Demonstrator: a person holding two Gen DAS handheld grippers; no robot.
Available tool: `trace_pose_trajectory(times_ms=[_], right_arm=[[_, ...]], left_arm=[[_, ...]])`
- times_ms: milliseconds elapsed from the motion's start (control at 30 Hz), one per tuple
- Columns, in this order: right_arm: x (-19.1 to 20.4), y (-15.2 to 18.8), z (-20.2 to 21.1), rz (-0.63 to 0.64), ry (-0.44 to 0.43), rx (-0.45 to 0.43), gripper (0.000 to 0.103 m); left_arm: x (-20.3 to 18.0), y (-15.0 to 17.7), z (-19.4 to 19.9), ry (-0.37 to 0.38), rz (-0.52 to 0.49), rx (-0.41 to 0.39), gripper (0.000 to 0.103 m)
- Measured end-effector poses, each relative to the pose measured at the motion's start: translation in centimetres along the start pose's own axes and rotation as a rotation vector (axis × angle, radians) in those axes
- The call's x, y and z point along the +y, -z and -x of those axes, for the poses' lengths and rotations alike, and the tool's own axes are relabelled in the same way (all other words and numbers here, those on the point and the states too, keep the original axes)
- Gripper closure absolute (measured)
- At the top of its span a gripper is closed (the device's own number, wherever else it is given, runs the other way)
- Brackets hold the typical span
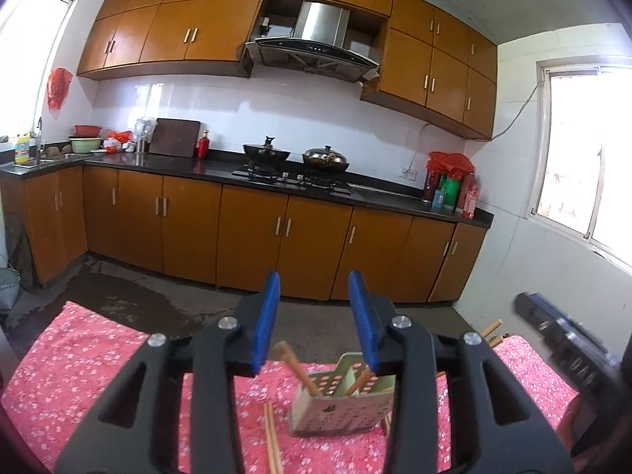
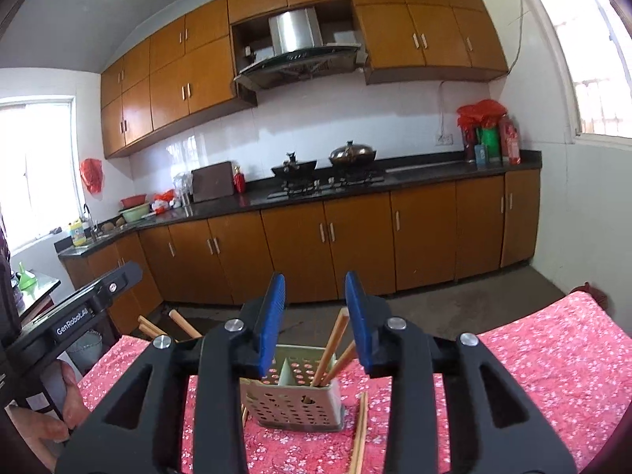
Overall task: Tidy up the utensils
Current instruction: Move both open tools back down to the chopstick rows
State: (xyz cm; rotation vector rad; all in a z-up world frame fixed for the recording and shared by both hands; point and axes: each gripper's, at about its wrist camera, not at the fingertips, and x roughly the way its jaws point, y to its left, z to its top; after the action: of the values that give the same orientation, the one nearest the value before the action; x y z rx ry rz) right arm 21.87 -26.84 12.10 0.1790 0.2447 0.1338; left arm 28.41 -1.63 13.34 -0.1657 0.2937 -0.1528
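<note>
A perforated metal utensil holder [image 1: 343, 405] [image 2: 294, 397] stands on the pink floral tablecloth [image 1: 79, 359] [image 2: 553, 355]. Wooden chopsticks [image 1: 298, 369] [image 2: 331, 345] stand tilted inside it. Loose chopsticks lie on the cloth beside it [image 1: 272, 440] [image 2: 358, 434]. More chopstick ends [image 1: 491, 330] [image 2: 183, 324] stick out past the table's far edge. My left gripper [image 1: 315, 318] is open and empty, raised above the holder. My right gripper [image 2: 315, 318] is open and empty, raised above the holder. The right gripper's body shows in the left wrist view [image 1: 568, 339]; the left one's shows in the right wrist view [image 2: 75, 318].
Beyond the table is a bare concrete floor [image 1: 158, 304] and a run of brown kitchen cabinets [image 1: 252, 233] with a dark counter, two woks on a stove [image 1: 296, 158] and bottles at the right end [image 1: 450, 185].
</note>
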Motion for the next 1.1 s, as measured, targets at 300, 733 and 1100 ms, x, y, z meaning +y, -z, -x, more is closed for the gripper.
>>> trace_pose_trajectory(times_ms=[300, 733, 1100], right_arm=[[-5.1, 7.2, 1.2, -0.042, 0.086, 0.230, 0.069], [-4.5, 21.2, -6.3, -0.107, 0.020, 0.670, 0.088], [-2.7, 22.2, -7.8, 0.045, 0.099, 0.651, 0.094]], left_arm=[[4.2, 5.5, 4.9, -0.095, -0.030, 0.119, 0.055], [7.8, 16.7, 1.5, -0.154, -0.012, 0.447, 0.055], [6.5, 18.8, -0.5, -0.109, -0.001, 0.523, 0.055]])
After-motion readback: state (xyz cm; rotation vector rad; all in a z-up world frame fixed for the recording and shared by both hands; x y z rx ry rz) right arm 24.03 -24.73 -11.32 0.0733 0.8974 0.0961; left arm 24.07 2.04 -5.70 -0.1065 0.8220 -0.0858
